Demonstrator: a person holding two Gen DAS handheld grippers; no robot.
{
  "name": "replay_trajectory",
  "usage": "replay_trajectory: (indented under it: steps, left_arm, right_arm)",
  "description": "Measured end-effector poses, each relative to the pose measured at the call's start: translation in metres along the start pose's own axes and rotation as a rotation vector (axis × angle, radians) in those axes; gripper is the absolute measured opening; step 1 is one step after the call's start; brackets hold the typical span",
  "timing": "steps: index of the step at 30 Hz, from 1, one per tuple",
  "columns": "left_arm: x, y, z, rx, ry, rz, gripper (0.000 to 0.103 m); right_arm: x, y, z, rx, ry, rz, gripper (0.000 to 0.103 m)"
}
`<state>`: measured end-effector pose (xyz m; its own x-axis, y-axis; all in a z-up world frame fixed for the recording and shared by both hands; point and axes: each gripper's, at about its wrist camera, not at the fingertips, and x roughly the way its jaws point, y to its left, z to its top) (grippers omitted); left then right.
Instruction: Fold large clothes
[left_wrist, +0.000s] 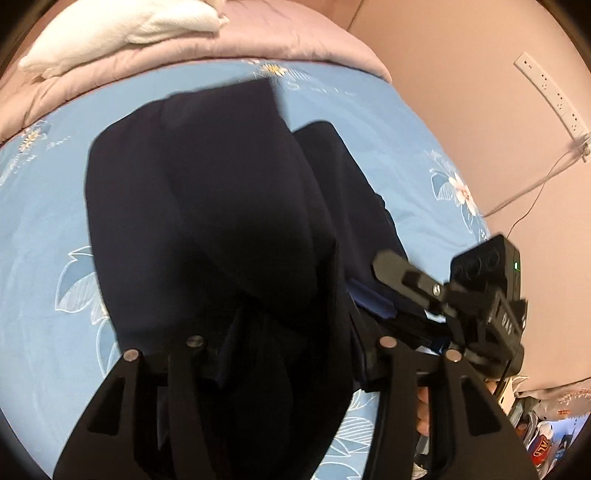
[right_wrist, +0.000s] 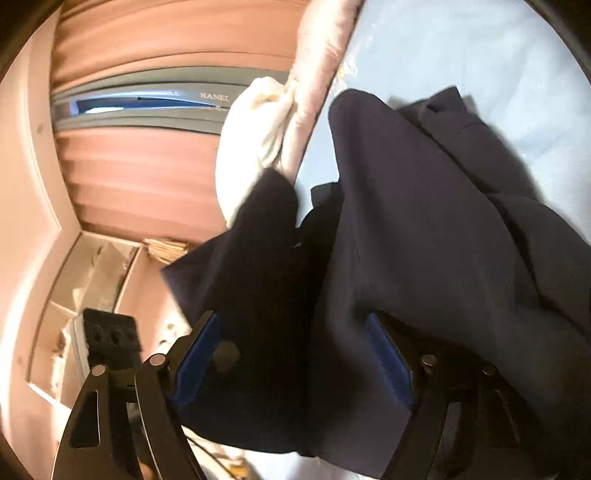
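Blue flowered sheet spreads beneath my fingers, a pink quilt and white pillow beyond. Dark garment drapes ahead over my left gripper, hiding whether it grips. My right gripper stands spread wide, blue pads apart, cloth hanging loose between.

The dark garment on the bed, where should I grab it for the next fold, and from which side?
Judging by its pose, grip the dark garment at its far straight edge near the pink quilt, coming from above: that edge lies flat on the blue sheet.
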<state>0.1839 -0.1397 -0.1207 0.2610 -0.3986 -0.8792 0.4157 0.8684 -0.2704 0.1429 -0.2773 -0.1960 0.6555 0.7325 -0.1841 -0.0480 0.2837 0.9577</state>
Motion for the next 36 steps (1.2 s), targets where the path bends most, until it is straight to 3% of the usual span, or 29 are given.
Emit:
replay_trajectory:
  steps: [2, 4, 6, 8, 10, 11, 17, 20, 21, 23, 25, 26, 27, 28, 29, 30, 33, 36]
  left_arm:
    - [0.004, -0.002, -0.002, 0.008, 0.014, -0.062, 0.062]
    - [0.002, 0.002, -0.005, -0.002, 0.006, -0.138, 0.065]
    - [-0.004, 0.015, -0.008, -0.049, -0.014, -0.26, 0.076]
    - [-0.009, 0.029, -0.012, -0.118, -0.016, -0.372, 0.078]
    - [-0.021, 0.044, -0.021, -0.157, -0.039, -0.53, 0.079]
    - [-0.027, 0.049, -0.026, -0.167, -0.054, -0.559, 0.079]
    - [-0.071, 0.088, -0.065, -0.212, -0.155, -0.541, 0.08]
    - [-0.08, 0.11, -0.092, -0.232, -0.193, -0.437, 0.081]
    - [-0.079, 0.117, -0.099, -0.25, -0.196, -0.425, 0.081]
    - [-0.071, 0.126, -0.113, -0.283, -0.169, -0.468, 0.081]
    - [-0.06, 0.126, -0.126, -0.29, -0.148, -0.439, 0.079]
    - [-0.055, 0.124, -0.131, -0.282, -0.145, -0.395, 0.079]
    - [-0.05, 0.121, -0.134, -0.276, -0.141, -0.374, 0.079]
    - [-0.045, 0.116, -0.138, -0.275, -0.132, -0.373, 0.079]
    - [-0.039, 0.113, -0.14, -0.276, -0.121, -0.38, 0.079]
    - [-0.035, 0.111, -0.139, -0.273, -0.117, -0.382, 0.079]
    - [-0.033, 0.104, -0.143, -0.253, -0.117, -0.372, 0.079]
    - [-0.036, 0.099, -0.138, -0.243, -0.118, -0.418, 0.079]
  right_arm:
    - [0.005, -0.003, 0.007, 0.021, 0.006, 0.007, 0.081]
    - [0.009, -0.006, 0.014, 0.043, 0.011, 0.015, 0.081]
    - [0.001, -0.006, 0.014, 0.049, 0.017, 0.013, 0.081]
    - [-0.006, -0.004, 0.012, 0.052, 0.026, 0.012, 0.081]
    - [-0.012, -0.002, 0.003, 0.055, 0.023, 0.02, 0.083]
    - [-0.014, -0.002, 0.001, 0.056, 0.023, 0.017, 0.084]
    - [-0.005, 0.013, 0.001, -0.022, 0.058, -0.009, 0.089]
    - [0.006, 0.02, 0.001, -0.055, 0.088, -0.057, 0.09]
    - [0.01, 0.023, 0.001, -0.069, 0.104, -0.082, 0.09]
    - [0.019, 0.029, 0.003, -0.101, 0.128, -0.13, 0.09]
    - [0.029, 0.041, 0.005, -0.159, 0.145, -0.179, 0.088]
    - [0.034, 0.047, 0.007, -0.189, 0.147, -0.219, 0.084]
    - [0.039, 0.052, 0.007, -0.221, 0.15, -0.257, 0.072]
    - [0.045, 0.059, 0.007, -0.269, 0.155, -0.297, 0.054]
    - [0.05, 0.062, 0.007, -0.301, 0.163, -0.325, 0.043]
    - [0.057, 0.068, 0.005, -0.351, 0.177, -0.375, 0.023]
    - [0.066, 0.083, -0.003, -0.464, 0.172, -0.469, 0.009]
    - [0.055, 0.107, -0.009, -0.563, 0.101, -0.453, 0.005]
